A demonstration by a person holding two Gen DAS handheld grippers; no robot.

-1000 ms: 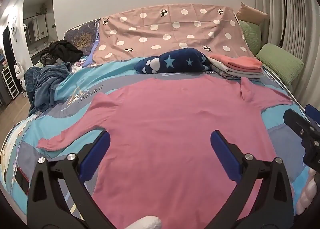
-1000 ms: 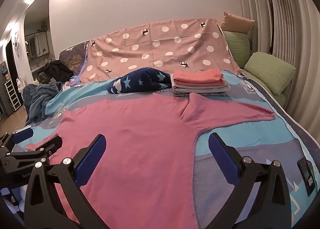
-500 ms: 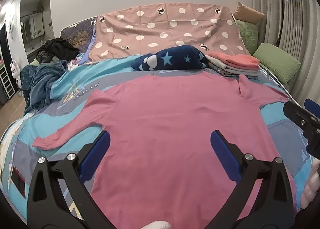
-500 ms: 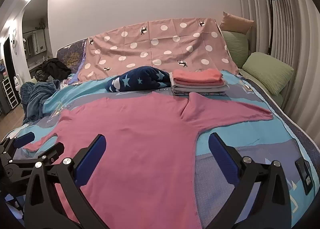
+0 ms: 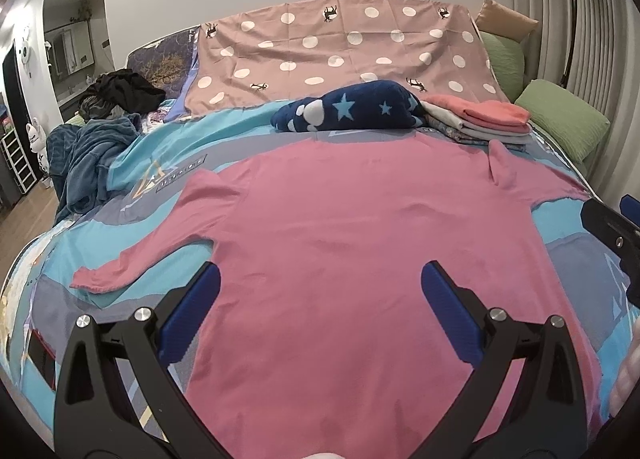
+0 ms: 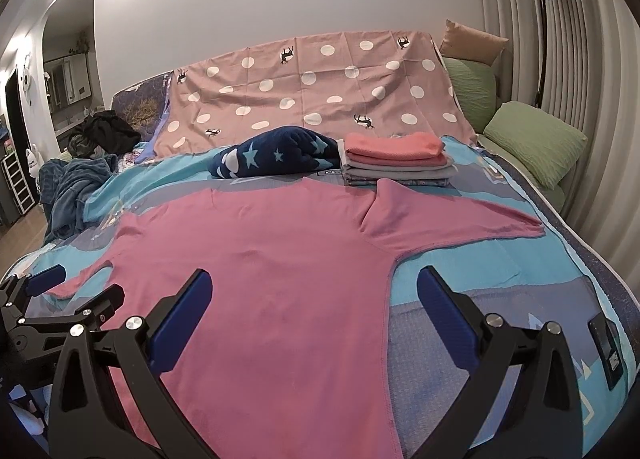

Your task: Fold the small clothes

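Note:
A pink long-sleeved shirt (image 5: 360, 243) lies spread flat on the bed, sleeves out to both sides; it also shows in the right wrist view (image 6: 272, 259). My left gripper (image 5: 320, 291) is open and empty, above the shirt's lower middle. My right gripper (image 6: 314, 291) is open and empty, above the shirt's lower right edge. Each gripper shows at the edge of the other's view: the right one (image 5: 612, 227), the left one (image 6: 60, 299).
A stack of folded clothes (image 6: 396, 163) and a navy star blanket (image 6: 276, 157) lie at the head of the bed. A rumpled blue blanket (image 5: 88, 155) and dark clothes (image 5: 120, 93) lie at far left. Green pillows (image 6: 536, 139) sit at right.
Both grippers have drawn back and risen slightly, so the shirt looks a little farther off. The shirt has not moved. Both grippers stay open.

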